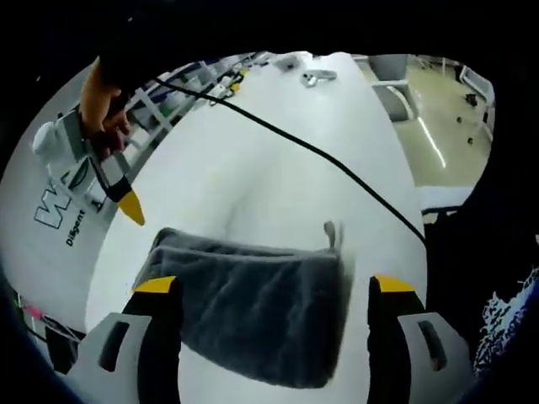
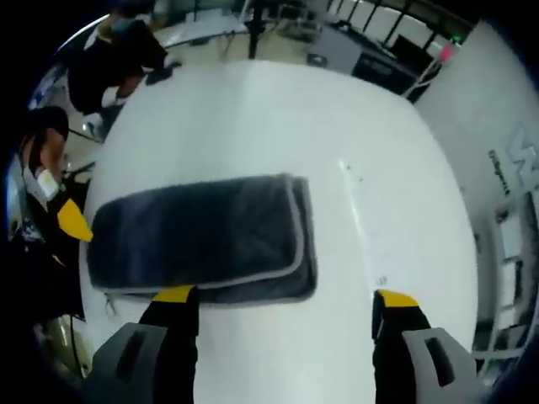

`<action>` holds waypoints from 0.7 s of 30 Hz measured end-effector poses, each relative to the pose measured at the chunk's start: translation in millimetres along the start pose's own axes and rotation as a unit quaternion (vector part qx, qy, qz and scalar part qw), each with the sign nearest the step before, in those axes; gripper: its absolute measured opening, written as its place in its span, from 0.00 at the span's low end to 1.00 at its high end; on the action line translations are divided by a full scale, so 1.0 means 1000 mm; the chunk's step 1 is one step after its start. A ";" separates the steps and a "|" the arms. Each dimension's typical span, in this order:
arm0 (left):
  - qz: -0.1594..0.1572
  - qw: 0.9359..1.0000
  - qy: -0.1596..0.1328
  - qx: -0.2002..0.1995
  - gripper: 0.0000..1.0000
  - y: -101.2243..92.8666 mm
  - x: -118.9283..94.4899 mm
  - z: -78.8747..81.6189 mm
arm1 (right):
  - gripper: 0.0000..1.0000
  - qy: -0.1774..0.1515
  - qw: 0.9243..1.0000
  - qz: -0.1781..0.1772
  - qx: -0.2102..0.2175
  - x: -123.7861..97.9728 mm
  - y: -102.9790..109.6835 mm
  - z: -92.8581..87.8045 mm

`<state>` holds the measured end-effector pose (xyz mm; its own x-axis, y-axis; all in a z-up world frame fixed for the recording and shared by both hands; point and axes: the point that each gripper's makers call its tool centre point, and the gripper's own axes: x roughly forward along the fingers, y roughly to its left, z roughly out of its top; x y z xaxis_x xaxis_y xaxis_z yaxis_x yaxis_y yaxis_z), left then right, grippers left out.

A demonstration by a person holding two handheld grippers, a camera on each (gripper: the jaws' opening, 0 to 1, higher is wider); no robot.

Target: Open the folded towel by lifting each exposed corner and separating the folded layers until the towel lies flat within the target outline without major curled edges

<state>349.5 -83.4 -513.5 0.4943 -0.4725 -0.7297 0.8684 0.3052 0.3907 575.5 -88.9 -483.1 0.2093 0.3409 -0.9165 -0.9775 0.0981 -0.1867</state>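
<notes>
On the white bench lies the folded dark grey terry towel, layers stacked, its small loop tag at one corner. Left gripper and right gripper hover nearby, fingers spread wide, holding nothing.

White table, folded grey towel lying flat at its 6 o'clock edge, black cable trailing across it, small, possibly metal object at 12 o'clock
</notes>
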 end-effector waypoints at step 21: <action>0.003 1.000 0.001 -0.020 0.79 -0.008 0.023 0.000 | 0.75 0.010 1.000 0.021 -0.018 0.027 -0.049 0.014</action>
<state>353.6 -96.7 -533.2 0.4986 -0.4687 -0.7292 0.8637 0.3405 0.3716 629.7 -71.0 -493.4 0.1679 0.3244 -0.9309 -0.9858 0.0510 -0.1600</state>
